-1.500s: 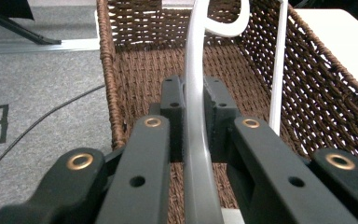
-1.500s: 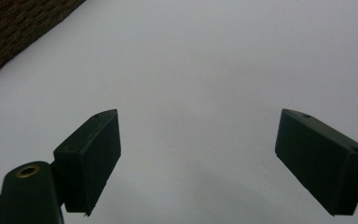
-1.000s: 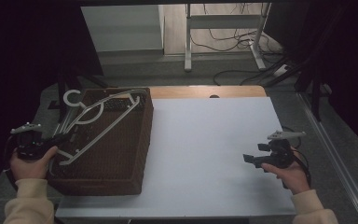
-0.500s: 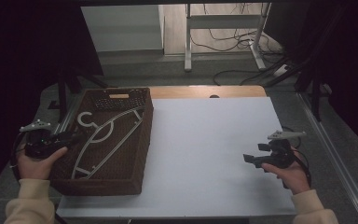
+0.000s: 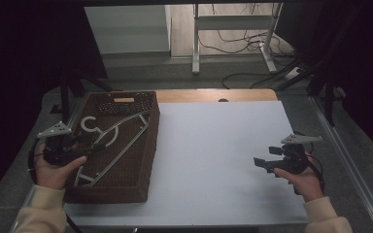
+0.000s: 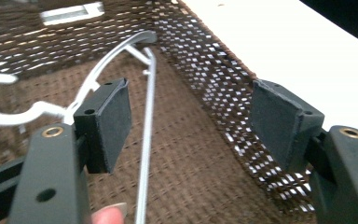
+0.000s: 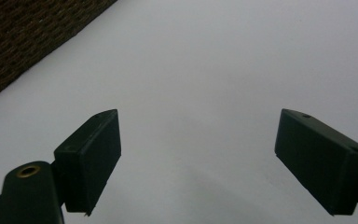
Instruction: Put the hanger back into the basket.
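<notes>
Dim light hangs over the room, with dark curtains either side and a tangle of cables on the floor beyond the table's far edge. On the white table top (image 5: pixel 213 155) sits a brown woven basket (image 5: pixel 141 165), pushed up against the left edge and running from near the far left corner almost to the near edge. Inside it lies a white clothes hanger (image 5: pixel 119 141), hook toward the basket's far left corner, its long bar slanting down toward the near end.

At the basket's left rim, the person's left hand (image 5: pixel 53 170) holds the left gripper (image 5: pixel 90 148) just over the hanger. From the left gripper view its jaws stand wide apart, gripping nothing; the hanger's arm (image 6: pixel 147 140) passes below, close by one pad (image 6: pixel 114 121), and the basket's woven wall (image 6: pixel 205 79) rises between the pads farther on.

Over by the right edge, well apart from the basket, the right hand (image 5: pixel 303 179) holds the right gripper (image 5: pixel 262 164) above bare table. Its jaws are also spread wide and empty, with a corner of the basket (image 7: pixel 32 37) visible far off in the right gripper view.
</notes>
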`<state>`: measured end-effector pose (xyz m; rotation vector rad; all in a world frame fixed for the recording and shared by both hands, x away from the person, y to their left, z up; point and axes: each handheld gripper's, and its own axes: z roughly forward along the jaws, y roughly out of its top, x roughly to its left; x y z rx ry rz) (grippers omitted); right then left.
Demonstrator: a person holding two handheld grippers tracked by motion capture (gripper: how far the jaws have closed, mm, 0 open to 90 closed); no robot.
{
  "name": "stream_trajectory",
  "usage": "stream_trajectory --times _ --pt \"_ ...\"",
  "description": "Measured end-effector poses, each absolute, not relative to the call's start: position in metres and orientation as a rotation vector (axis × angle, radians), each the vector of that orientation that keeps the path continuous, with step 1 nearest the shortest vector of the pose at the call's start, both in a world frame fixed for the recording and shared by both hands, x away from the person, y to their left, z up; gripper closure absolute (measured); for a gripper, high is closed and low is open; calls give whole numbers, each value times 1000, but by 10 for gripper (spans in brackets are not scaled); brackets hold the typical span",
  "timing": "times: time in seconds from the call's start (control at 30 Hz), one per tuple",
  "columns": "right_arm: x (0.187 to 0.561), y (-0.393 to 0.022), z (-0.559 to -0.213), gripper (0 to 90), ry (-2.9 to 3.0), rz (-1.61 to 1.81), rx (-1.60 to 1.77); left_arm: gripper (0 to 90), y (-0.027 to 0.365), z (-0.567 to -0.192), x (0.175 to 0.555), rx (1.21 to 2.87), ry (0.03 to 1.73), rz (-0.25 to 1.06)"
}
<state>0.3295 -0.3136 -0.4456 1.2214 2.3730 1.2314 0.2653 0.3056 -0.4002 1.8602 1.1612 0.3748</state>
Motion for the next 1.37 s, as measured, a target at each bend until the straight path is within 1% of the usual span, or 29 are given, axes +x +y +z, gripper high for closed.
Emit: stream_trajectory --times 0.07,0.4,0.6,0.87,1.17,1.37 --pt "329 -314 -446 141 2376 1230 1217 284 297 -403 267 1863 1142 346" --pt "320 -315 -440 147 2329 1269 1196 256 273 -415 264 1904 1108 311" --pt "312 -316 -431 153 2250 1320 1160 232 254 -424 259 1969 1051 270" --pt "313 -319 -442 155 2259 1314 1167 226 252 -426 260 1968 1063 272" --pt "309 -318 -439 158 2243 1326 1148 224 252 -424 260 1949 1049 251" --pt "314 -320 -442 158 2229 1331 1161 222 254 -426 259 1954 1063 244"
